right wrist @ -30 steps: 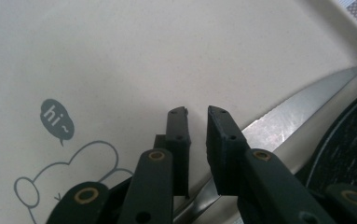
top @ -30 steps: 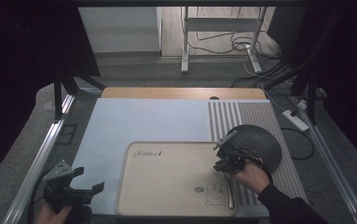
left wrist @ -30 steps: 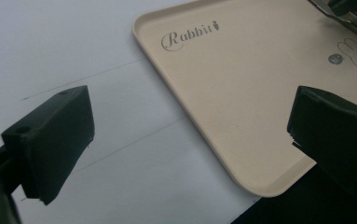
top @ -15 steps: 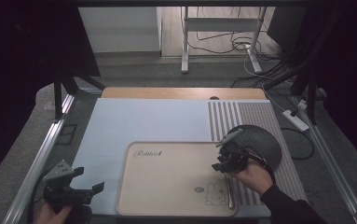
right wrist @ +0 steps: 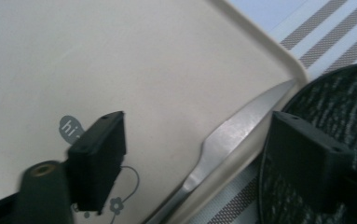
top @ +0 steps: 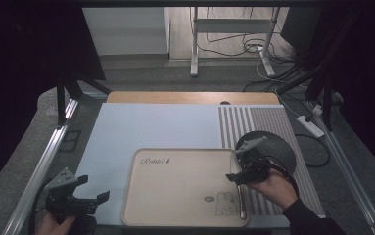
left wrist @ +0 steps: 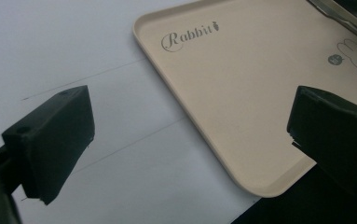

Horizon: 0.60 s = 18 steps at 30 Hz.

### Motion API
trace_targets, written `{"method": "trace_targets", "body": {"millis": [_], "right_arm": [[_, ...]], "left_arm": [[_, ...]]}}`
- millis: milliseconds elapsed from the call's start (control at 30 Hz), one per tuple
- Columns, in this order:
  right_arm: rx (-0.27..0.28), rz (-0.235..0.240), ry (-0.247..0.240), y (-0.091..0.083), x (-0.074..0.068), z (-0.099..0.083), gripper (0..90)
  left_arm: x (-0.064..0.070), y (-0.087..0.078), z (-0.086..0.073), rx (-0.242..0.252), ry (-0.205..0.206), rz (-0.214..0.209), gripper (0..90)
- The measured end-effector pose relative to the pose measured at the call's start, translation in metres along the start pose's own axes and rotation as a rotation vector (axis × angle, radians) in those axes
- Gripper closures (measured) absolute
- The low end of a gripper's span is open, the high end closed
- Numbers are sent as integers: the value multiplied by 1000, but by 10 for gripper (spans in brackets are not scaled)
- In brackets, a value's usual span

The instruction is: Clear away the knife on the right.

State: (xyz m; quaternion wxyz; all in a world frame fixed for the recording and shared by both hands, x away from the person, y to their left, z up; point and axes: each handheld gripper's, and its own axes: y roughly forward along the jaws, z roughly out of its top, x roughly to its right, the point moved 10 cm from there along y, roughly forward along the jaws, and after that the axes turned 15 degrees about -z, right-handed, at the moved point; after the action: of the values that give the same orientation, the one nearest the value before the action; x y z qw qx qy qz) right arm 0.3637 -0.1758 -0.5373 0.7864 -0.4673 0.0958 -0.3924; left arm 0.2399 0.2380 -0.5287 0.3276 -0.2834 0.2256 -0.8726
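High view: a beige rectangular plastic tray (top: 175, 188) lies on the table; a slim steel knife (right wrist: 232, 135) rests along its right rim, right gripper (top: 247, 169) spread above to grasp it, left gripper (top: 77, 198) spread, idle.

Bench (top: 126, 98): wooden top, far edge bare. Pale blue mat (top: 151, 129) covers most of it; striped grey mat (top: 253, 122) at right. Beige tray (top: 175, 191) on blue mat, near edge. Dark round plate (top: 278, 147) on striped mat, touching tray's right rim.
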Motion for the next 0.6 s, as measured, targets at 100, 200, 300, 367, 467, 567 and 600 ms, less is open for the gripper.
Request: {"method": "trace_targets", "body": {"millis": [100, 200, 300, 367, 467, 567, 600], "right_arm": [[8, -11, 14, -2, 3, -4, 110], [11, -10, 18, -3, 5, -8, 89], [21, -16, 24, -5, 6, -11, 15], [28, -33, 23, -7, 8, -13, 13], [42, -35, 32, -9, 10, -14, 0], [51, -39, 42, -12, 11, -17, 0], [51, -41, 44, -13, 12, -18, 0]], "left_arm": [[0, 0, 0, 0, -1, 0, 17], [0, 0, 0, 0, -1, 0, 17], [0, 0, 0, 0, -1, -1, 17], [0, 0, 0, -1, -1, -1, 17], [0, 0, 0, 0, -2, -1, 17], [0, 0, 0, -1, -2, 0, 17], [0, 0, 0, -1, -2, 0, 17]]}}
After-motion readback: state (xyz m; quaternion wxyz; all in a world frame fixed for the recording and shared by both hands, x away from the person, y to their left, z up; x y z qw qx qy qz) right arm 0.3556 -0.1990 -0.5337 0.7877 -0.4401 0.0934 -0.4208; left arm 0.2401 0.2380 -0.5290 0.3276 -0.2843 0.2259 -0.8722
